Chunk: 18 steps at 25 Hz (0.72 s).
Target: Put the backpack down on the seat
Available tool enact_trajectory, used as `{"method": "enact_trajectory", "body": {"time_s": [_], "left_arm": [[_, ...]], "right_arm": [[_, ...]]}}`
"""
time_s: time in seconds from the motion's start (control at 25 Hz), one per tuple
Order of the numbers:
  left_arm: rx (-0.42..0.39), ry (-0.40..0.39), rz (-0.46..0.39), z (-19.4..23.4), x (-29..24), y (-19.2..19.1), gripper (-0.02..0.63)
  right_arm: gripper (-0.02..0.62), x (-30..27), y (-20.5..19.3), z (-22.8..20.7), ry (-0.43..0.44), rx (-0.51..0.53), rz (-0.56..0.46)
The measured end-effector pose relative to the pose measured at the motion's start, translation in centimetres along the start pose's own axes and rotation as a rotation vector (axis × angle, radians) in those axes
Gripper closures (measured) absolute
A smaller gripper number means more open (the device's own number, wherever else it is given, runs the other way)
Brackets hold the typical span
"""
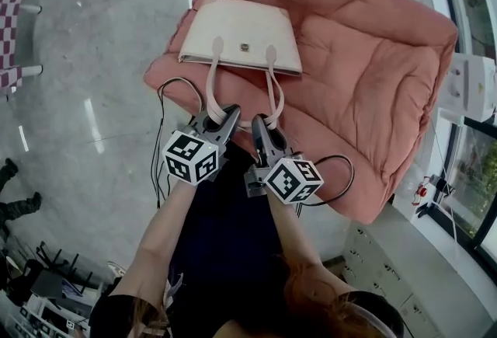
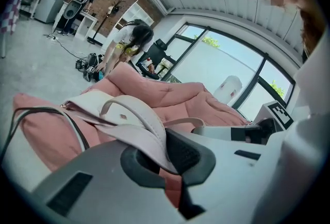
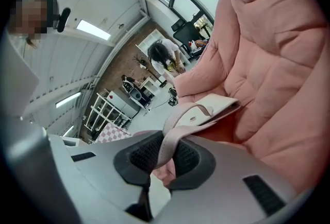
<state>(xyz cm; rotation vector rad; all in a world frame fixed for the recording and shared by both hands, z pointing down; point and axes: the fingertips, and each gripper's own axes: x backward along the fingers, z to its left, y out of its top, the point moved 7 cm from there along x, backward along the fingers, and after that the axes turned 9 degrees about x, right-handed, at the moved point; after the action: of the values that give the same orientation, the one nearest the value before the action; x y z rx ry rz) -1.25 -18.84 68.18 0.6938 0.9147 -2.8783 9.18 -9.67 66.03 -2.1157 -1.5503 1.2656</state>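
Note:
The backpack is a cream bag with two long straps, lying flat on the pink padded seat. My left gripper is shut on the bag's left strap just off the seat's near edge. Beside it, my right gripper is shut on the right strap. In the left gripper view the strap runs between the pads of my left gripper, with the bag beyond. The right gripper view shows the other strap pinched in my right gripper, and the bag rests against the seat.
A thin black cable hangs by the seat's left edge and another loops at its near right. A checkered chair stands far left. Windows, a white device and low white cabinets line the right. A person bends over in the background.

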Motion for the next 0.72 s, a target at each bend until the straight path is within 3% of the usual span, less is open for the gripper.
{"method": "enact_trajectory", "body": {"time_s": [0.32, 0.56, 0.72], "left_arm": [[0.032, 0.029, 0.043, 1.8, -0.3, -4.1, 0.588], [0.014, 0.076, 0.063, 3.1, -1.2, -5.9, 0.588], [0.011, 0.084, 0.06, 3.1, -1.4, -6.0, 0.587]], "right_arm": [[0.529, -0.3, -2.8, -0.8, -0.06, 0.077, 0.046], [0.529, -1.6, -3.8, -1.1, -0.167, 0.162, 0.113], [0.529, -1.9, -3.9, -1.4, -0.205, 0.137, 0.126]]}}
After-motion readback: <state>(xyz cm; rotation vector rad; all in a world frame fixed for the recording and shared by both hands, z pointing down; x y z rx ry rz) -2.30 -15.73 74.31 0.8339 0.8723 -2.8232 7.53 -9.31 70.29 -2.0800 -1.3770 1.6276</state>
